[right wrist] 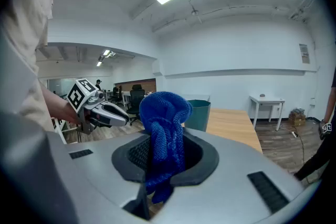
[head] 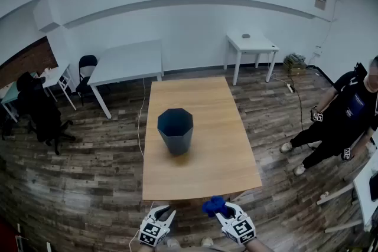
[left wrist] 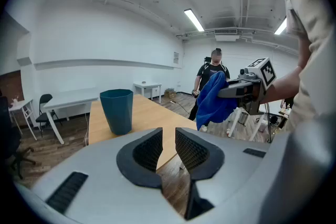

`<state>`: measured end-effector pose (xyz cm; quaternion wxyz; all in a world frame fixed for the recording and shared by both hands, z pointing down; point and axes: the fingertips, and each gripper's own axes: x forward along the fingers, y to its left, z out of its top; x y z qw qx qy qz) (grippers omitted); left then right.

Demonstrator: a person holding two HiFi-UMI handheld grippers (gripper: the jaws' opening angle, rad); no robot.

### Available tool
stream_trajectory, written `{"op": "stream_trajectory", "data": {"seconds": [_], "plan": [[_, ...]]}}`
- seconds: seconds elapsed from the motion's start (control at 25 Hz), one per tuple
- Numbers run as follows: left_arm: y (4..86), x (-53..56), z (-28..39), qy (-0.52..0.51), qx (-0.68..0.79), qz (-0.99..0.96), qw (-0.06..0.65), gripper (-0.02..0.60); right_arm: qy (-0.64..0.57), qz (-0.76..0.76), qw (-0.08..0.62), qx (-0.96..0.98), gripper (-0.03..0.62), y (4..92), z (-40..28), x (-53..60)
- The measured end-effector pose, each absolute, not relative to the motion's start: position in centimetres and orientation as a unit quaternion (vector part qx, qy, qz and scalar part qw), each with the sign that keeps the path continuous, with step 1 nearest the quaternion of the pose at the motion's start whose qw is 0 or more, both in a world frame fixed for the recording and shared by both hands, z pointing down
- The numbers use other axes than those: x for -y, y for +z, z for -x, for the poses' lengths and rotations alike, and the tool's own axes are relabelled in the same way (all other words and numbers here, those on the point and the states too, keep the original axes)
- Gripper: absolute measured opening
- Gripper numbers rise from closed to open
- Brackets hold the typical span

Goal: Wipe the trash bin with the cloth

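1. The dark teal, faceted plastic trash bin [head: 175, 130] stands upright and open-topped near the middle of the light wooden rectangular table [head: 201, 177]. It is well apart from both grippers, which hover past the near table edge.
2. Risk: the trash bin looks light and tapers to a narrower base. A sideways wiping push with no counter-hold would likely slide or tip it on the smooth tabletop.
3. Risk: the bin walls are flat panels meeting at ridges. A bunched cloth would likely skip the corners and leave patches unwiped.
4. The bright blue, looped-pile cloth [right wrist: 165, 113] is pinched in the right gripper [right wrist: 165, 149], whose 2 jaws are closed on it. The fabric bulges in a crumpled ball above the ribbed black pads, with a short tail below.
5. Risk: the grip appears to take only 1 fold of soft fabric. Drag against the bin wall could pull the cloth free.
6. The left gripper [left wrist: 168, 137] holds nothing. Its 2 ribbed black pads stand a narrow gap apart.
7. Risk: the left gripper probably needs a wider opening to steady the rim, and a hard clamp could flex the thin wall.
8. Both gripper bodies are smooth grey moulded shells.
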<state>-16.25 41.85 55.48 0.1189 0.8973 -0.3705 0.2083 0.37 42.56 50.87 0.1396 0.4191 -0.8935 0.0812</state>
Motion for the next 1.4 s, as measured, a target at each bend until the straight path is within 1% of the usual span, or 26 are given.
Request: {"op": "stream_trajectory", "data": {"seconds": [0.4,0.6,0.76,1.08,1.12,1.2,1.24,1.4], "plan": [[55.4,-42.0,16.2,0.21,0.373,-0.896,0.116,0.087,0.084,-0.422,0.132,0.893,0.074,50.5,-0.5,-42.8],[55.2,-42.0,15.6,0.21,0.369,-0.898,0.114,0.087,0.118,-0.409,0.102,0.899,0.074,50.1,-0.6,-42.9],[55.2,-42.4,15.0,0.212,0.366,-0.899,0.112,0.087,0.12,-0.411,0.098,0.898,0.074,49.8,-0.9,-43.4],[55.2,-43.5,13.0,0.219,0.36,-0.9,0.108,0.087,0.129,-0.424,0.082,0.893,0.074,49.1,-3.2,-44.7],[55.1,-43.6,12.6,0.217,0.361,-0.901,0.107,0.083,0.13,-0.426,0.081,0.891,0.074,49.1,-3.7,-44.9],[54.7,-43.8,11.9,0.21,0.364,-0.901,0.104,0.035,0.131,-0.432,0.078,0.889,0.074,49.1,-5.0,-45.2],[54.5,-43.9,11.5,0.206,0.365,-0.902,0.103,0.021,0.132,-0.436,0.076,0.887,0.074,49.1,-5.6,-45.3],[53.8,-44.5,10.0,0.201,0.371,-0.901,0.097,0.015,0.134,-0.443,0.068,0.884,0.074,48.7,-7.9,-46.0]]}}
